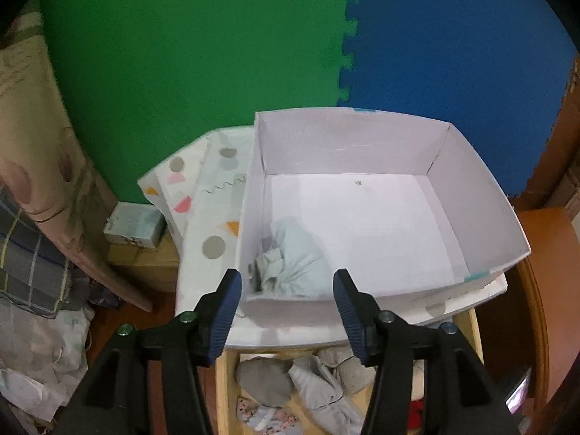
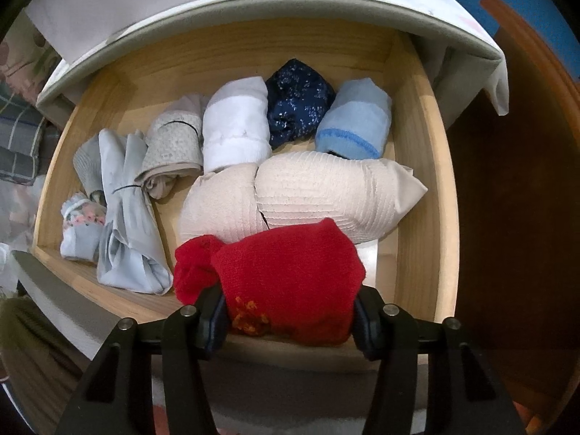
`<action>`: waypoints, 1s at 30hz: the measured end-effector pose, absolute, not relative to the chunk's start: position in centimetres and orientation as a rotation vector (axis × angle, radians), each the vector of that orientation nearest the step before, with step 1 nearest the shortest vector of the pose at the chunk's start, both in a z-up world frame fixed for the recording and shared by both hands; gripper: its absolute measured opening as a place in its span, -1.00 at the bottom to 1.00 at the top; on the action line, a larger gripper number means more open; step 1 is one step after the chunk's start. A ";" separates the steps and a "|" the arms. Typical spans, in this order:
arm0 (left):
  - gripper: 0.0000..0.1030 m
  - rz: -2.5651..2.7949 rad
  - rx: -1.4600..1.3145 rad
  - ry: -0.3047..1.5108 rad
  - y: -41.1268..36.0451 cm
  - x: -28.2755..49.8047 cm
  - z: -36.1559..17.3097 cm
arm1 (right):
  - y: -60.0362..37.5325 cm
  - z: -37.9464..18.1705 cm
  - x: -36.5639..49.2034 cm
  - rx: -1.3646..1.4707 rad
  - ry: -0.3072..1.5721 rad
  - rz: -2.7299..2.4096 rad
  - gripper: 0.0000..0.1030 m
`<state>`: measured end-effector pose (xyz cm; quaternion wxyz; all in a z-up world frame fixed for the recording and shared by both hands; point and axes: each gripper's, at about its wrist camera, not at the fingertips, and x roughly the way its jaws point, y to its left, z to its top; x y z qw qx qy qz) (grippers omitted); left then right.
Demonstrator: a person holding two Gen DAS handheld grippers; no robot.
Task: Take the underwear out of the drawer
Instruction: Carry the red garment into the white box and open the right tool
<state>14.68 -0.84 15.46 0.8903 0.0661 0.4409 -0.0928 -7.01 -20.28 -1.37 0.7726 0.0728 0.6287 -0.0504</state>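
In the right wrist view a wooden drawer [image 2: 417, 181] stands pulled out, holding several rolled underwear pieces. My right gripper [image 2: 288, 315] points down into its near side, shut on a red rolled piece [image 2: 290, 268] that fills the gap between the pads. Behind the red piece lie a beige bundle [image 2: 308, 195], a white roll [image 2: 235, 127], a navy one [image 2: 297, 105] and a light blue one [image 2: 355, 123]. In the left wrist view my left gripper [image 1: 287, 279] is open above the near left corner of a white box [image 1: 362, 137]. A pale blue piece [image 1: 293, 253] lies loose in that corner.
The white box sits on a cloth with coloured shapes [image 1: 214, 203] over the cabinet top, above the drawer [image 1: 228, 380]. Green [image 1: 181, 72] and blue [image 1: 453, 36] foam mats form the back wall. A small box [image 1: 134, 228] and bedding lie at left; brown wood [image 2: 507, 181] at right.
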 end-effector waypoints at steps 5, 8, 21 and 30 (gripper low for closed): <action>0.07 -0.208 0.105 0.922 0.7 12.1 14.7 | -20.6 0.2 -7.1 0.146 1.340 -0.126 -0.02; 0.07 -0.193 0.083 0.929 1.8 10.8 13.5 | -20.8 1.5 -7.1 0.144 1.318 -0.131 -0.02; 0.07 -0.108 0.136 1.030 4.3 6.2 3.6 | -21.4 7.7 -6.1 0.116 1.206 -0.153 -0.03; 0.07 -0.062 0.175 1.079 4.8 6.0 -0.2 | -21.8 15.9 -4.0 0.096 1.061 -0.143 -0.03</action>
